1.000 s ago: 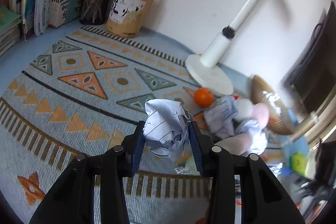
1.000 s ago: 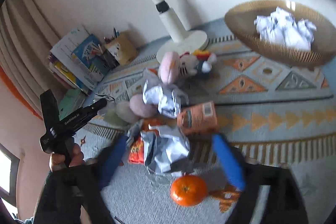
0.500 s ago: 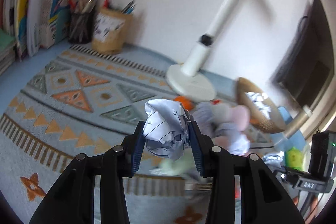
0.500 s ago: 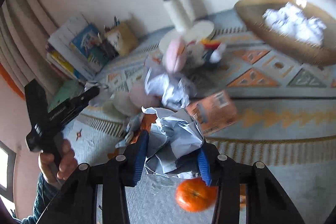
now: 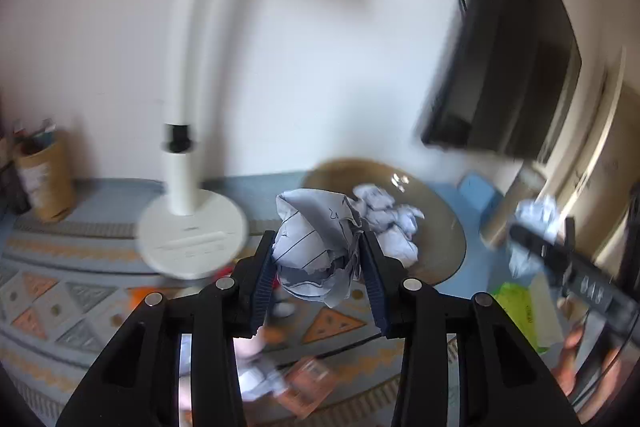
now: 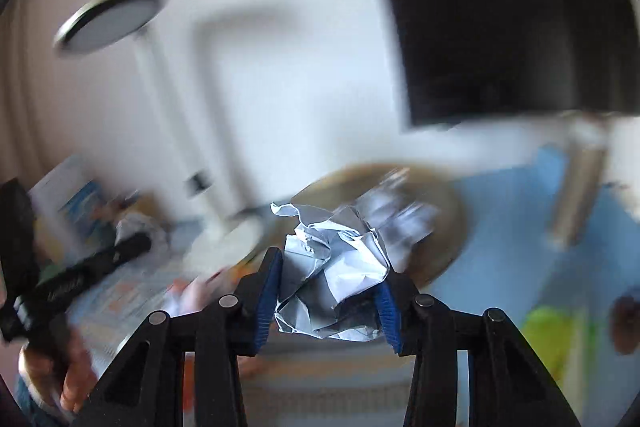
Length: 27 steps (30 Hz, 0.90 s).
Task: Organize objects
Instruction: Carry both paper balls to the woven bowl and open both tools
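Left hand-held gripper [image 5: 318, 263]: clamped on a crumpled ball of lined paper [image 5: 316, 247], blue pads pressing both flanks. Right hand-held gripper [image 6: 330, 287]: its jaws have just been closing and now pinch a second paper wad [image 6: 334, 279], which bulges above and below the pads. Both wads are held in the air, clear of the patterned mat [image 5: 64, 291] on the desk.

Destination, by my judgement: the shallow woven basket [image 5: 444, 227] beyond both grippers, already holding several crumpled sheets [image 5: 390, 219]. It sits near the white lamp base [image 5: 192, 239] — the lamp's post stands just to one side of the approach.

Step in hand: carry to the basket. Both views are heavily smeared, so exact clearance cannot be read.

Recommendations:
- Bring each wad over the basket's middle, not its rim; light paper is likely to bounce or roll off a shallow edge.
- Lower before releasing, and open fully — creased paper may snag on ribbed pads.
- Stagger the two drops so the grippers do not crowd each other.
- Keep wide of the lamp post.
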Available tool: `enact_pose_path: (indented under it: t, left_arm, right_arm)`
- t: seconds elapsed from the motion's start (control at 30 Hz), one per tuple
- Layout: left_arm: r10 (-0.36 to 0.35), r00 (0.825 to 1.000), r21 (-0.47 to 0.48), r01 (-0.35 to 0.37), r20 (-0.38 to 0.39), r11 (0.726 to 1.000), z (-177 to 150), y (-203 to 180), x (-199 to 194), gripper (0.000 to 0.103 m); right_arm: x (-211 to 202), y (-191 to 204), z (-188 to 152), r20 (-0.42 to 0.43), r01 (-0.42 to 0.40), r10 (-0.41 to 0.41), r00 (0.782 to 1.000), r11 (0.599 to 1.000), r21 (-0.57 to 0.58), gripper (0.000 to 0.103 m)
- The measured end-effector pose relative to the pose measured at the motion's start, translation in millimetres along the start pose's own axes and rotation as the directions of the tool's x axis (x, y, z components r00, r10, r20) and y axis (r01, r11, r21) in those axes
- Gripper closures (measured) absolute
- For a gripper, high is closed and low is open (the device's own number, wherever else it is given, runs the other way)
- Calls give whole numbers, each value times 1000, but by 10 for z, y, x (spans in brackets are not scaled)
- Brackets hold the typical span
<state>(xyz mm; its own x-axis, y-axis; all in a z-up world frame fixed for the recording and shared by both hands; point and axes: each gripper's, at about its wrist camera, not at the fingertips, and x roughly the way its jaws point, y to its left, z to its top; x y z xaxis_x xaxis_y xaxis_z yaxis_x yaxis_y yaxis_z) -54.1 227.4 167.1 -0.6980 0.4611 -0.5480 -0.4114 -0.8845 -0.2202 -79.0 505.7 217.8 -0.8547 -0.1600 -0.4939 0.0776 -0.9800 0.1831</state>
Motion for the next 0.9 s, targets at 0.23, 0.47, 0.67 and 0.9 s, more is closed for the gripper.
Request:
enact_pose_path:
  t: [0.23, 0.47, 0.67, 0.9]
  left_arm:
    - [-10, 997, -51, 6, -80, 999, 195, -187, 837, 56]
    - [-34, 995, -119, 23, -94, 993, 202, -68, 956, 6]
    - [26, 1000, -139, -28, -16, 990, 18, 203, 259, 6]
    - [313, 943, -155, -294, 111, 943, -546, 722, -904, 1]
  right_arm:
    - [610, -475, 358, -71, 83, -74, 995, 989, 124, 57]
    - [969, -597, 342, -137, 78, -57, 989, 986, 150, 36]
    - [794, -496, 83, -157, -3, 25, 987, 990, 143, 36]
    - [321, 7, -309, -133, -161, 165, 977, 986, 34, 19]
